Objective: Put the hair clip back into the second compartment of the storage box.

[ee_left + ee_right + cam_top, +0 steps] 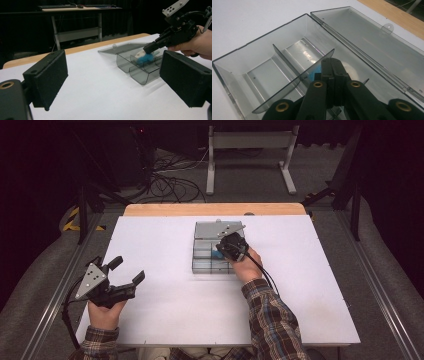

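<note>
A clear grey compartment box [201, 265] lies on the white table with its lid [207, 228] folded back. My right gripper [219, 251] reaches down into a middle compartment. Its jaws stand pressed together, shut on a small soft blue and white thing [145, 58] at their tips. In the right gripper view the blue thing [314, 74] peeks out just left of the closed right gripper [331, 62], behind a divider. My left gripper [127, 269] rests at the table's left side, open, nothing between its pads [50, 75], pointing toward the box [140, 75].
The white table [165, 310] has a wooden strip [210, 209] along its far edge. The box lid [367, 37] lies flat beside the compartments. Beyond the table stand a white frame [250, 142] and loose cables [170, 180] on the floor.
</note>
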